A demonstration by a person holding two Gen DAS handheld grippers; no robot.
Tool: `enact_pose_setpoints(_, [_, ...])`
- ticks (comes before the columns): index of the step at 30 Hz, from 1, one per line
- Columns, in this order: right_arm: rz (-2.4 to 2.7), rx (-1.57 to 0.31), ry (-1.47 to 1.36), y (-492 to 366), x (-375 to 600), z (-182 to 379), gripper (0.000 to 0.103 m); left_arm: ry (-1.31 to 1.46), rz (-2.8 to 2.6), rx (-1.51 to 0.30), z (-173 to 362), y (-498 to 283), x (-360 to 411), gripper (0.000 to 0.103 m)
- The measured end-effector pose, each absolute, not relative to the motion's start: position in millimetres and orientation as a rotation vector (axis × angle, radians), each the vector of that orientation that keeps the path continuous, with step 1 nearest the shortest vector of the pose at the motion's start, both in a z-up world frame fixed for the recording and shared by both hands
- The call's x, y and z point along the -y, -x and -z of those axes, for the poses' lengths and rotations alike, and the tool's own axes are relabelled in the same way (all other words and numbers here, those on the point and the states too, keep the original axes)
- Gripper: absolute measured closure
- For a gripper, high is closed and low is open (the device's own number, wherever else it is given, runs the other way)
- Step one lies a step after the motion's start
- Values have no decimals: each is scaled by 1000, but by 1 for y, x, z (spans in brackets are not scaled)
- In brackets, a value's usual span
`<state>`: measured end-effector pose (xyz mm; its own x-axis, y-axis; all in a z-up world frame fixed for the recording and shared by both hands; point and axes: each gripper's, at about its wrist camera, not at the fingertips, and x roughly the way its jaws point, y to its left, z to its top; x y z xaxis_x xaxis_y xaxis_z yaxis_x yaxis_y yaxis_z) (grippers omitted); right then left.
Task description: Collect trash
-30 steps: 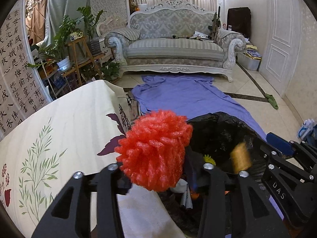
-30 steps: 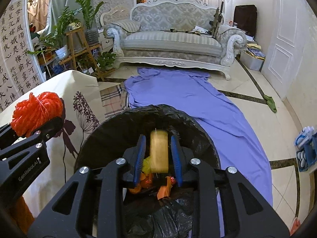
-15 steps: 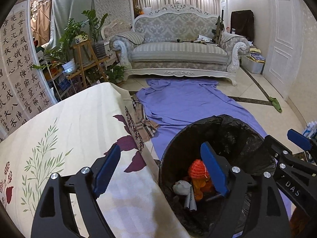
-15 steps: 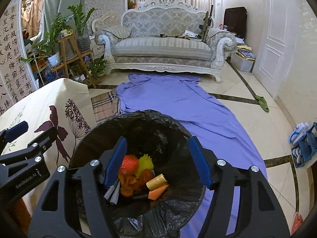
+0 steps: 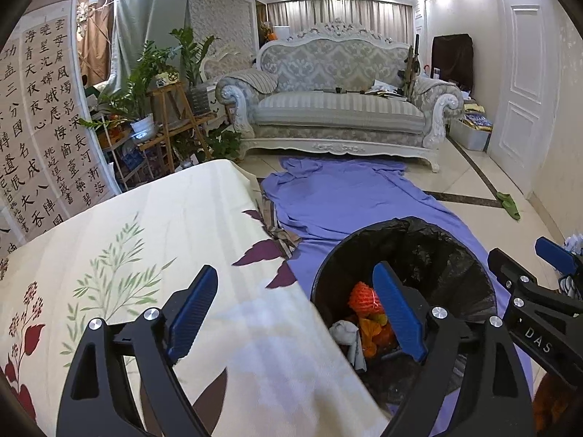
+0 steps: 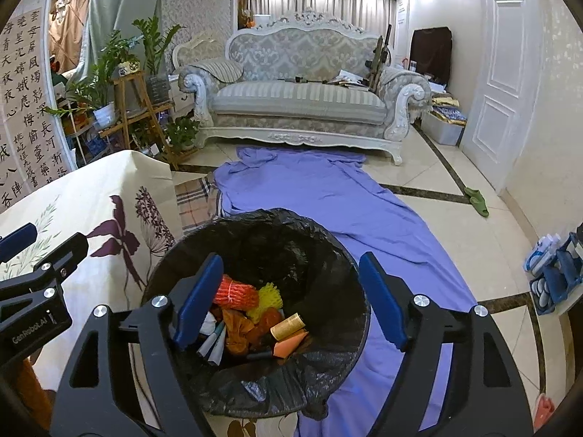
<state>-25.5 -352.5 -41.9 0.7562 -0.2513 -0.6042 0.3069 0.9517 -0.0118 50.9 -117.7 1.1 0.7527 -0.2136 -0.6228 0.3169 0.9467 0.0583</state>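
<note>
A black-lined trash bin [image 6: 277, 233] stands on the floor beside the table; it also shows in the left wrist view [image 5: 430, 240]. Inside lie an orange-red foam net [image 6: 233, 289], a yellow foam net [image 6: 267, 295], a gold roll [image 6: 288, 321] and other scraps. The orange-red net also shows in the left wrist view [image 5: 364, 293]. My right gripper [image 6: 291, 304] is open and empty above the bin. My left gripper [image 5: 295, 313] is open and empty over the table edge and the bin's left rim.
A table with a cream floral cloth [image 5: 138, 240] lies left of the bin. A purple sheet [image 6: 328, 196] covers the floor toward a grey sofa [image 6: 302, 98]. Plant stands [image 5: 160, 109] are at the left, a white door [image 6: 506, 83] at the right.
Both grippers opened. The orange-red net fell from the left gripper and the gold roll from the right gripper into the bin. Both grippers then rose and drew back slightly.
</note>
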Motion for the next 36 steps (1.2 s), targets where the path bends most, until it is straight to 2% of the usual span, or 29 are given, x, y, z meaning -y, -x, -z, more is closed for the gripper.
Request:
enact_pose_setpoints(9, [289, -610, -72, 53, 334, 29, 22, -148, 275, -642, -7, -25, 97, 18])
enact_pose_setpoints(36, [258, -571, -50, 83, 312, 17, 22, -130, 258, -609, -16, -2, 79, 18])
